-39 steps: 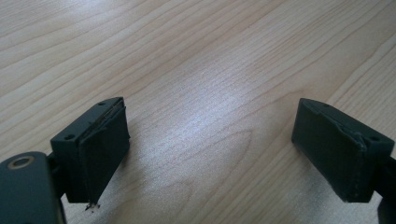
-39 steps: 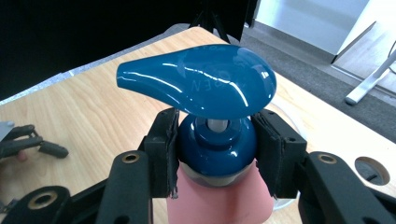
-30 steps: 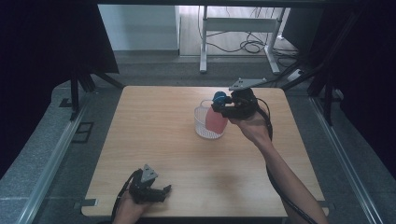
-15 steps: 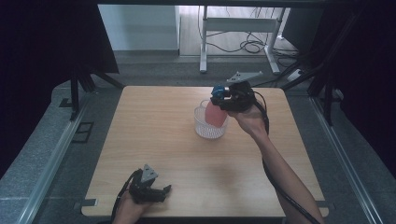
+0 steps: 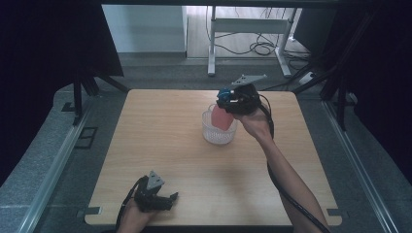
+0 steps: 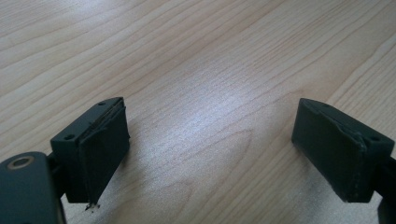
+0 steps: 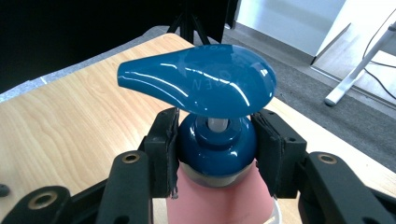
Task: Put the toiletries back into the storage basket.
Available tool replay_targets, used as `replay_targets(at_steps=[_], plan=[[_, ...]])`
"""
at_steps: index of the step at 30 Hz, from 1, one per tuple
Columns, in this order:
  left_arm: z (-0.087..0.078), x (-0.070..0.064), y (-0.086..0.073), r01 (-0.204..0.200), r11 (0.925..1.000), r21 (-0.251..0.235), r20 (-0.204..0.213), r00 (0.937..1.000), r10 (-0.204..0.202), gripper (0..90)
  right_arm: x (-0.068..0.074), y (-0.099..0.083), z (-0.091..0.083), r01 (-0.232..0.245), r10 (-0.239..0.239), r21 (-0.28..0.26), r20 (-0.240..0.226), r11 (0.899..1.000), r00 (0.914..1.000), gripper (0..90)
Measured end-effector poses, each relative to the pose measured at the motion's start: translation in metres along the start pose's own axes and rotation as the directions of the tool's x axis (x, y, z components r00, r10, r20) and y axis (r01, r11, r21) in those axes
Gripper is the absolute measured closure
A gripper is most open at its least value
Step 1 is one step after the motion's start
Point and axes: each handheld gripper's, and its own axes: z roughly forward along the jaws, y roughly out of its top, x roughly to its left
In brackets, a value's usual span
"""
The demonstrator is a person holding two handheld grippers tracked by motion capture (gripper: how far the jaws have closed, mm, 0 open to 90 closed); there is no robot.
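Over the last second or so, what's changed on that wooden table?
The right gripper, shut on the blue collar of the pink pump bottle, has carried it slightly away from the person, inside the clear glass cup. The cup kept its place, and the left gripper stayed open and empty at the near edge.

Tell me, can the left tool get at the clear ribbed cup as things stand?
Probably yes: the left tool sits open at the near table edge, with bare wood between it and the clear ribbed cup; only the right tool above crowds it.
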Motion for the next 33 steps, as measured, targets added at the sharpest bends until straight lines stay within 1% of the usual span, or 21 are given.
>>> replay_targets(at_steps=[10,26,33], plan=[[0.000,0.000,0.000,-0.001,1.0000,0.000,0.000,1.0000,0.001,10.6,-0.007,-0.004,0.012,-0.013,0.013,0.007,0.012,1.000,0.9998,52.6],[0.000,0.000,0.000,-0.003,1.0000,0.004,0.000,1.0000,0.003,10.6,-0.006,-0.016,0.033,-0.008,0.008,0.032,0.007,0.999,0.9999,52.6],[0.000,0.000,0.000,-0.003,1.0000,0.004,0.000,1.0000,0.003,10.6,-0.007,-0.023,0.042,-0.013,0.013,0.044,0.007,0.999,0.9999,52.6]])
